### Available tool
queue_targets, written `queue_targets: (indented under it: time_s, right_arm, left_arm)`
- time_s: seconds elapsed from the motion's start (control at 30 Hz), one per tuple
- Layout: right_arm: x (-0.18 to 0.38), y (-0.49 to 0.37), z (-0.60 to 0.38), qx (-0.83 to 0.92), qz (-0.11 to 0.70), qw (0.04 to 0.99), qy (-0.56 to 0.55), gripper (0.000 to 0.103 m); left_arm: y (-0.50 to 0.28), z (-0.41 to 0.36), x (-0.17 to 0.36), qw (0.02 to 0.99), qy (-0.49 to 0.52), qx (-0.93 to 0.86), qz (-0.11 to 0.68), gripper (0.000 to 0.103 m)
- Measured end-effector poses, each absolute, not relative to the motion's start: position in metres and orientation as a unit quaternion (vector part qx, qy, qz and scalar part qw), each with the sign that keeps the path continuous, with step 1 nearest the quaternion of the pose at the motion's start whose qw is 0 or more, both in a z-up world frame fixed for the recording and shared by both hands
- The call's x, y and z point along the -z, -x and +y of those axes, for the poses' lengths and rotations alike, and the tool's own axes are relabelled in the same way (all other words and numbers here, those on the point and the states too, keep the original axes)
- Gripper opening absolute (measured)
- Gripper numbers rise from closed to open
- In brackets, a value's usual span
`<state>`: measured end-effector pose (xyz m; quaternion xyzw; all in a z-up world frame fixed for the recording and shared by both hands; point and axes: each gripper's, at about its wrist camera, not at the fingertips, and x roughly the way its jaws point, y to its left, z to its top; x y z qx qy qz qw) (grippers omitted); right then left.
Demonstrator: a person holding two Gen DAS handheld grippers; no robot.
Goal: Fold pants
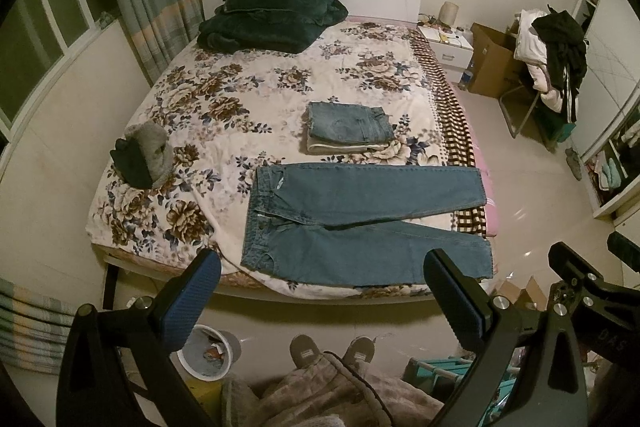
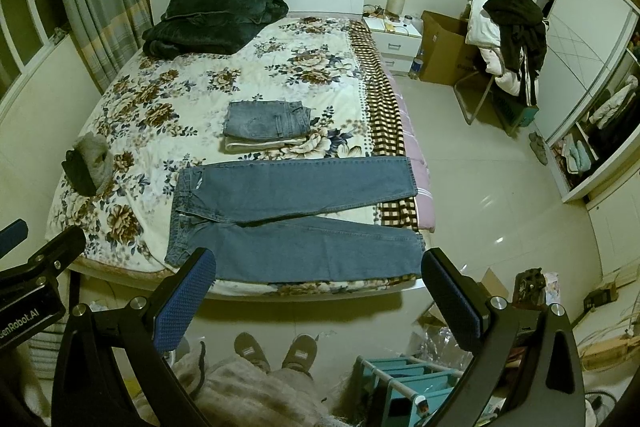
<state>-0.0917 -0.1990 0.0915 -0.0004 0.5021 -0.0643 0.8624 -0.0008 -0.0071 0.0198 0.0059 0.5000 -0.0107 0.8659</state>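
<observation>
Blue denim pants (image 1: 360, 227) lie flat along the near edge of the bed (image 1: 240, 95), waistband left, legs running right and slightly splayed. Behind them, a folded jeans stack (image 1: 348, 127). Dark green blanket (image 1: 268, 13) by the headboard. Left gripper (image 1: 320, 291) and right gripper (image 2: 318, 291) both hang wide apart above the floor, short of the bed, holding nothing.

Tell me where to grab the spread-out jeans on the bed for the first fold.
Likely the near leg of the jeans: left gripper on the waistband corner, right gripper on the near hem, both coming from the bed's foot edge. The jeans lie flat, legs splayed, with that leg nearest both open grippers.
</observation>
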Motion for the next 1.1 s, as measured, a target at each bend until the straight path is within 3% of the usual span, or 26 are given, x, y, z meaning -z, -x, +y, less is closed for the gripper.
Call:
queue_targets:
  time_s: [0.57, 0.8, 1.1]
  right_arm:
    - [-0.097, 0.072, -0.194, 0.089, 0.489, 0.868, -0.018, 0.103]
    - [-0.059, 0.023, -0.203, 0.142, 0.451, 0.881, -0.032, 0.103]
    - [0.039, -0.085, -0.219, 0.151, 0.477, 0.865, -0.039, 0.103]
  left_arm:
    - [-0.028, -0.003, -0.017, 0.884, -0.014, 0.01, 0.468, 0.103]
    - [-0.088, 0.024, 0.019, 0.897, -0.013, -0.004, 0.442, 0.103]
    - [-0.176, 0.019, 0.092, 0.874, -0.009, -0.004, 0.486, 0.103]
